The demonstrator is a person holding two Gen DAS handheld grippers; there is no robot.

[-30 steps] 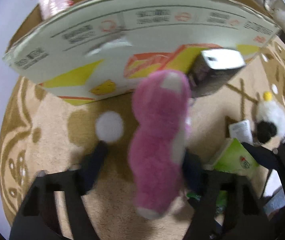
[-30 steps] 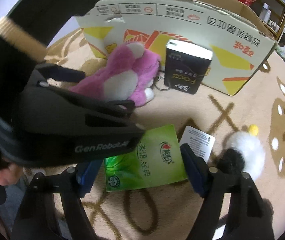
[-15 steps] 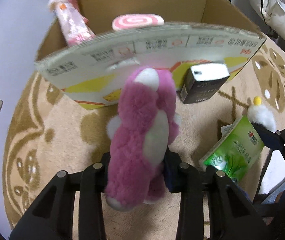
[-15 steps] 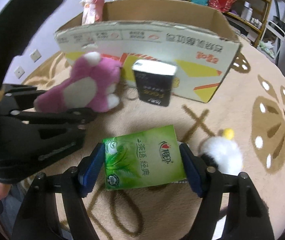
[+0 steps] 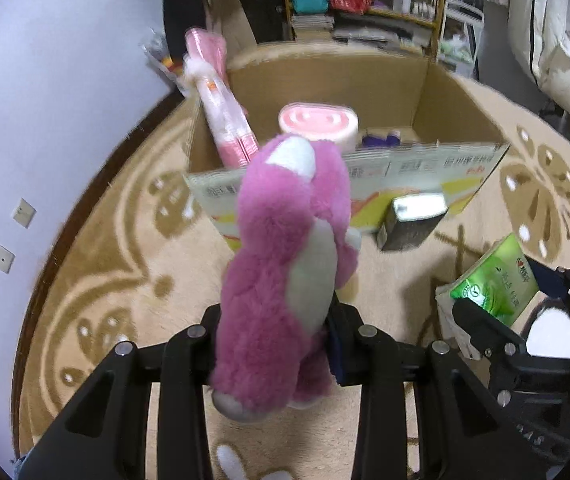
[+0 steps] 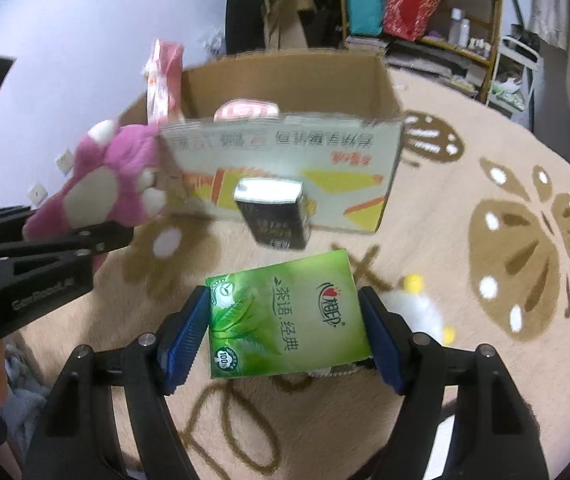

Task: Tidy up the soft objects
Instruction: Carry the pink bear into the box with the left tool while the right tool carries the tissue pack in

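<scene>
Above the patterned beige carpet (image 5: 133,280), two soft items are held clear of the floor. Item one: pink plush toy (image 5: 285,264), clamped at its lower body between the fingers of the left gripper (image 5: 273,352), whose jaws have just been closing on it; the long axis is carried roughly upright, white-tipped head uppermost and directed toward the cardboard box (image 5: 425,92), pale belly turned to the right in the left wrist view. In the right wrist view the same toy (image 6: 113,184) is seen at the left, leaning toward the box's near flap (image 6: 285,168). Item two: green tissue pack (image 6: 285,316), pinched across its short sides by the blue pads of the right gripper (image 6: 285,328); the long axis is set along the fingers, pointing away toward the box, printed face up. Box contents recorded: pink swirl-patterned roll (image 5: 317,124) and tall pink wrapped packet (image 5: 221,108), leaning in the left corner. Against the flap, a dark boxed pack (image 6: 273,216) is stood on the carpet. Just right of the right gripper, a white fluffy toy (image 6: 417,308) with yellow parts is left lying on the carpet.
</scene>
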